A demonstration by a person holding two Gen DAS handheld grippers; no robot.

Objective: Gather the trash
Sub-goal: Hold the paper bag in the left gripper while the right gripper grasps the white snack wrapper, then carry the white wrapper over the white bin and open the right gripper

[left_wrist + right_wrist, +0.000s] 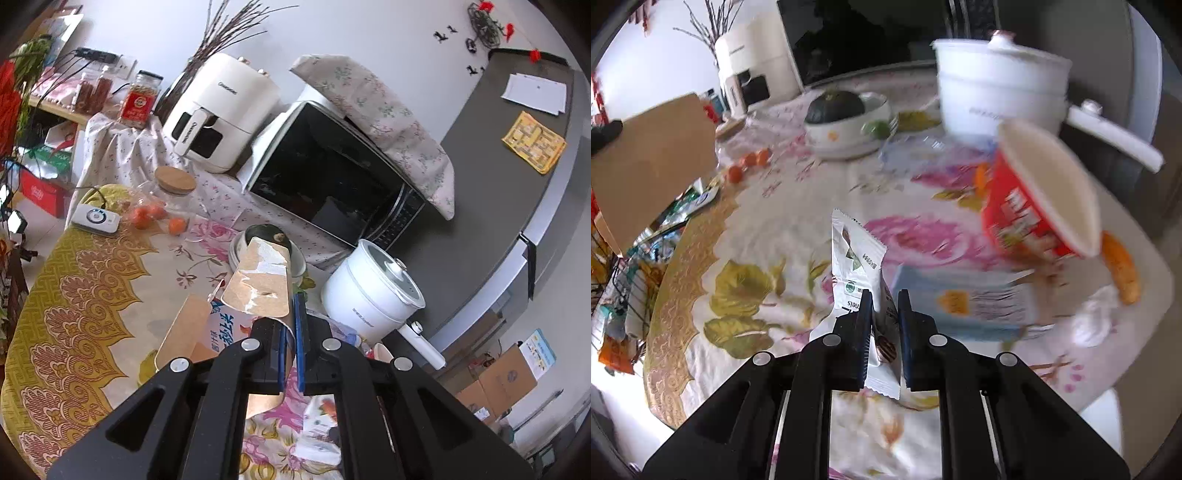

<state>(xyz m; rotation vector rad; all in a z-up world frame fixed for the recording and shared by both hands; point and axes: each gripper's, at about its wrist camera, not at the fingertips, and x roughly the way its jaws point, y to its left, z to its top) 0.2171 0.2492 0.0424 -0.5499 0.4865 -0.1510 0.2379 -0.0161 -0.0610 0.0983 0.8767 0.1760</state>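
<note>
Item: white crinkled snack wrapper, pinched in our right gripper above the floral tablecloth.
Our left gripper clamps a brown paper bag; a tipped red paper cup and pale blue carton crowd the right, and open cloth lies to the left.

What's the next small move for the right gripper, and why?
Probably carry the white snack wrapper left toward the brown paper bag. The right gripper is shut on the wrapper, and the left gripper is shut on the bag's edge, so the bag seems to be the collecting point. The bag's mouth isn't clearly visible, so approach slowly.
</note>
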